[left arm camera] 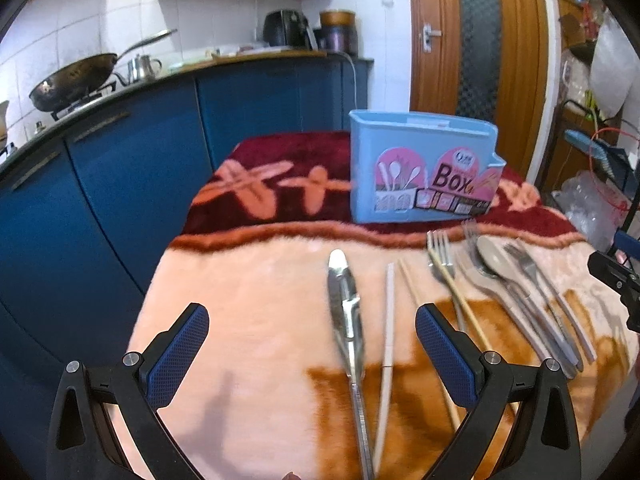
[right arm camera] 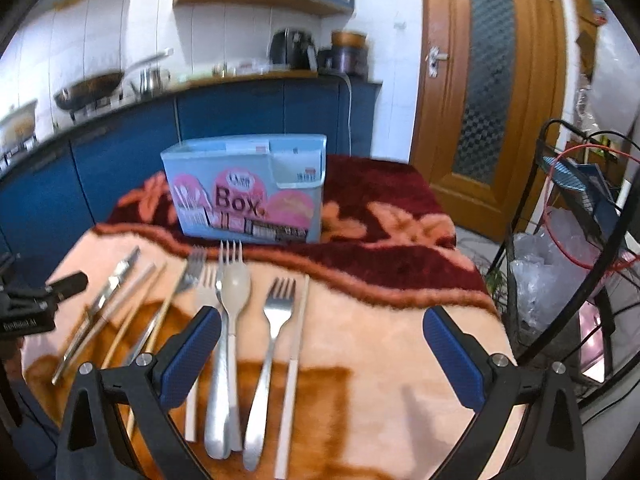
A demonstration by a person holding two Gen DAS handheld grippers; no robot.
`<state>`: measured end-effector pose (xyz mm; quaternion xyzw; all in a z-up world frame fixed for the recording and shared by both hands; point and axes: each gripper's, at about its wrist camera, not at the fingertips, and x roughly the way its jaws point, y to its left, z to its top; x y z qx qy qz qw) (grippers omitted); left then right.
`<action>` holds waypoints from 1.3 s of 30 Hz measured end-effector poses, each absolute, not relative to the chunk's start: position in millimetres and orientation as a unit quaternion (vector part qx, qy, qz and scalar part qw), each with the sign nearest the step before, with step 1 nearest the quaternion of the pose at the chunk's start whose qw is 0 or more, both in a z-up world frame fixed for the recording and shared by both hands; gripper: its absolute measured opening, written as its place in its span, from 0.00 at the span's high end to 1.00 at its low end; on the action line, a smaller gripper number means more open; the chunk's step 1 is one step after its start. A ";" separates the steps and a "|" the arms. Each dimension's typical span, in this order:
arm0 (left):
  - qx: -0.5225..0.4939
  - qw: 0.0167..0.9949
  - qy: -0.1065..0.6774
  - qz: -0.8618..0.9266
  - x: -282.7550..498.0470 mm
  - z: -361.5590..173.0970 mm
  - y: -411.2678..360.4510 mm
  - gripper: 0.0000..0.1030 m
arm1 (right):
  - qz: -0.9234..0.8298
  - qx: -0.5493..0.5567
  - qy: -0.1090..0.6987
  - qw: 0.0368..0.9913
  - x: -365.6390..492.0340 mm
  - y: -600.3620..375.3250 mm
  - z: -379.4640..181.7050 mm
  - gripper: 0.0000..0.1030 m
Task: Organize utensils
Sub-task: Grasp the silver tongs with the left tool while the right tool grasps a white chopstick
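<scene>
On the blanket-covered tabletop [left arm camera: 248, 320], near to far:
Left gripper [left arm camera: 312, 354]: fingers wide, empty, above tongs [left arm camera: 346, 312].
Right gripper [right arm camera: 322, 354]: fingers wide, empty, over fork [right arm camera: 276, 320] and spoon [right arm camera: 236, 292].
Handling: steel likely stiff, slippery; chopsticks [left arm camera: 388, 332] light; grip mid-handle.
Beyond: blue box [left arm camera: 420, 168], upright, apart from the cutlery.

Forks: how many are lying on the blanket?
3 clearly: one fork right of the beige spoon, one with tines poking out behind that spoon, one tilted, left of it. The overlapping pile may hide a fourth.
</scene>
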<state>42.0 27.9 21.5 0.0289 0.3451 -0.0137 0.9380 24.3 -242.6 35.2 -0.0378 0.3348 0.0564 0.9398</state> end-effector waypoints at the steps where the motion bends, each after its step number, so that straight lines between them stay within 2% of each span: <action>1: 0.034 0.933 0.357 -0.011 45.3 21.2 28.8 0.00 | 0.058 -0.042 0.346 0.936 27.5 -242.4 34.3 0.01; 6: 0.043 0.909 0.415 -0.015 60.5 15.1 31.8 0.00 | 0.075 -0.021 0.425 0.902 48.5 -248.5 26.1 0.18; 8: 0.045 0.897 0.438 -0.021 67.5 11.0 31.4 0.01 | 0.078 -0.008 0.452 0.888 54.5 -252.5 22.6 0.30; 9: 0.047 0.894 0.446 -0.022 69.6 10.0 30.5 0.03 | 0.087 0.002 0.469 0.879 57.5 -254.4 20.2 0.32; 14: 0.037 0.861 0.505 -0.044 78.4 0.2 31.4 0.33 | 0.120 0.009 0.511 0.851 66.5 -256.1 13.4 0.44; 19: 0.008 0.835 0.545 -0.076 79.5 -5.0 35.2 0.51 | 0.129 -0.011 0.540 0.832 76.6 -253.6 10.2 0.54; 29: 0.026 0.819 0.567 -0.087 77.7 -4.6 29.1 0.61 | 0.131 -0.035 0.569 0.811 92.8 -242.9 -5.4 0.58; 33: 0.033 0.807 0.582 -0.100 77.8 -6.5 28.4 0.64 | 0.128 -0.036 0.575 0.808 98.8 -242.8 -6.8 0.64; 36: 0.035 0.798 0.593 -0.105 82.1 -5.6 28.2 0.71 | 0.126 -0.042 0.576 0.807 100.6 -242.2 -6.7 0.69; 39: 0.034 0.793 0.599 -0.107 87.1 -4.7 25.0 0.86 | 0.128 -0.048 0.569 0.811 100.6 -240.3 -8.4 0.87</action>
